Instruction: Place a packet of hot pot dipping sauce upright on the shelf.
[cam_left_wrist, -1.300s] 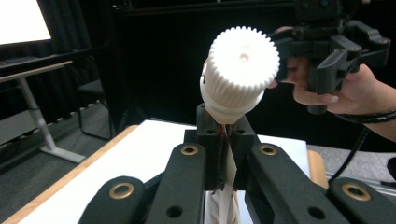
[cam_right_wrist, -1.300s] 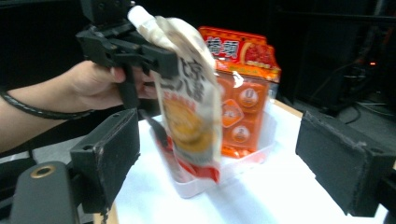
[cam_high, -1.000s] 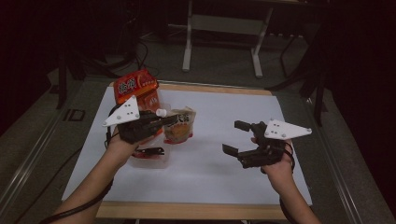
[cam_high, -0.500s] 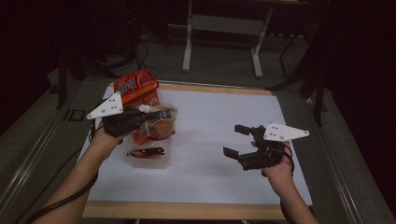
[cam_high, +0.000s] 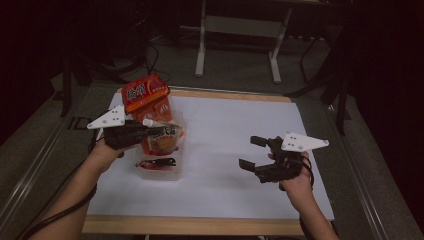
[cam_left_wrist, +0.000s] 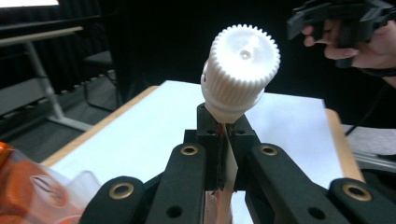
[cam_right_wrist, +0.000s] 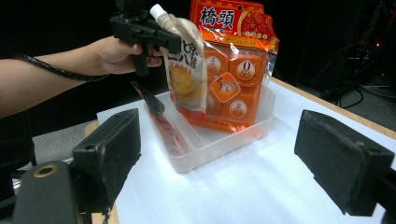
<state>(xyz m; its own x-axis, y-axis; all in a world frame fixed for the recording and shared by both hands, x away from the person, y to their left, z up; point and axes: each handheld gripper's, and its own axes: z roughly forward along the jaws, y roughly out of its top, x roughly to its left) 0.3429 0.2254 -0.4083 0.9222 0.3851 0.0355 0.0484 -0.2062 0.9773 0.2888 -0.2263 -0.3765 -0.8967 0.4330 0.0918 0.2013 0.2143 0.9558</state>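
- Hanging over the clear plastic bin (cam_right_wrist: 243, 133): a spouted drink pouch (cam_right_wrist: 187, 79), white screw cap (cam_left_wrist: 240, 67) uppermost, pinched just under the cap.
- Left gripper (cam_high: 150, 131): fingers clamped tight on the pouch neck.
- In the bin: orange snack pack (cam_right_wrist: 236, 70) upright behind; small red sachet (cam_high: 156, 162) in front.
- Right gripper (cam_high: 255, 152): fingers spread wide, holding nothing, well apart above the white table (cam_high: 235, 125).

The high view looks forward and down over the table (cam_high: 240, 130). The left gripper view sits close behind its jaws, facing across it. The right gripper view faces the tub (cam_right_wrist: 219, 140), also in the high view (cam_high: 161, 172).
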